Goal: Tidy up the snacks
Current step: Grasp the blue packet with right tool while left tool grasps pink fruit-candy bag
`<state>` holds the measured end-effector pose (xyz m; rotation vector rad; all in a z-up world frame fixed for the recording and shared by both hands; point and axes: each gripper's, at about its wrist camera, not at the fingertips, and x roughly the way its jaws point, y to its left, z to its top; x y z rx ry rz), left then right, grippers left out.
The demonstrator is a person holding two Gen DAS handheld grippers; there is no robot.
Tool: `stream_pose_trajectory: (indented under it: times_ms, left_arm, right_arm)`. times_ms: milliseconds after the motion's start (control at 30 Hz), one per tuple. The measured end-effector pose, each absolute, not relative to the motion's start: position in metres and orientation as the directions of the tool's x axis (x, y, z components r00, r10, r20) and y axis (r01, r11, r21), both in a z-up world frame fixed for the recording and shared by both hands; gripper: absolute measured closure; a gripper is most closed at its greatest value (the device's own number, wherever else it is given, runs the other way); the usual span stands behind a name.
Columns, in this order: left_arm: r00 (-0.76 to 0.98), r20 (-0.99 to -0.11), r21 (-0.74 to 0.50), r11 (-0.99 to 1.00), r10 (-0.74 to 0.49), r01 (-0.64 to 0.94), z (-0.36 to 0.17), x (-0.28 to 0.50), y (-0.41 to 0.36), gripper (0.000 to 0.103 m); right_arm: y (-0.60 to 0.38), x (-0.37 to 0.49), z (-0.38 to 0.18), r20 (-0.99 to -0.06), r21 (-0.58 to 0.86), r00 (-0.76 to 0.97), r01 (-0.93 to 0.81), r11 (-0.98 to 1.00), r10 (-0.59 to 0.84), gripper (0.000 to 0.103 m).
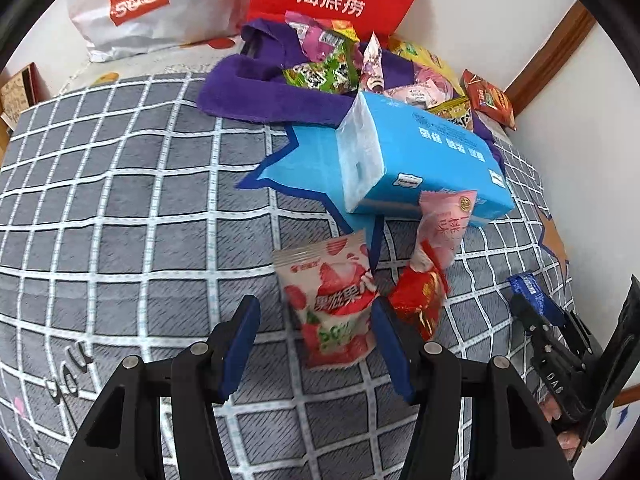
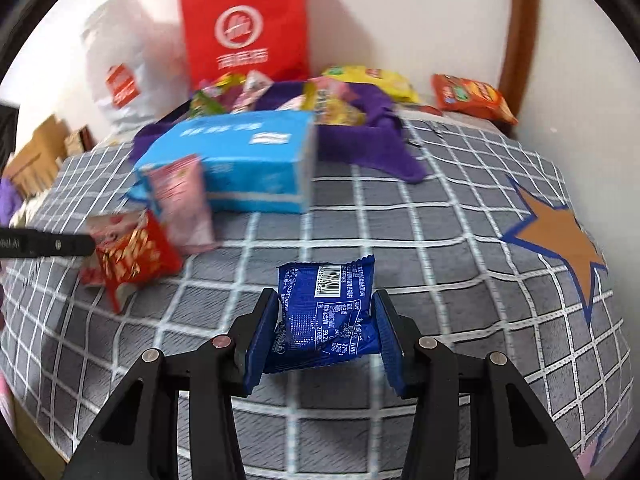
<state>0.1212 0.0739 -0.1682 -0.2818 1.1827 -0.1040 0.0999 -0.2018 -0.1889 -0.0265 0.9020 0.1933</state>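
Blue packet (image 2: 326,314): clamped between the right gripper (image 2: 326,334) pads, lifted above the checked blanket (image 2: 440,240); looks light, crinkly, slippery; a mid-body grip seems safest.
Strawberry pouch (image 1: 334,304): flat on the blanket; soft, light; best pinched across its width.
Left gripper (image 1: 316,344): jaws apart, empty, angled steeply down over the pouch.
Right gripper: tilted downward, beside the left.

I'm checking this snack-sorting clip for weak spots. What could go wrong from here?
The right gripper pinches the blue packet by its crumpled sides, so it might slip out. The open left gripper straddles the strawberry packet close to the red packet, and may catch both.
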Motion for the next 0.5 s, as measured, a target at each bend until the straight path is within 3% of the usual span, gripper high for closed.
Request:
stream_pose_trajectory:
  times_ms: [500]
  left_arm:
    - [0.407, -0.900, -0.170, 0.985, -0.158, 0.007, -0.180, 0.136, 0.044, 0.045]
  right_arm:
    - [-0.207, 0.119, -0.207, -0.785, 0.109, 0.593, -0.156, 0.982, 0.181, 0.054]
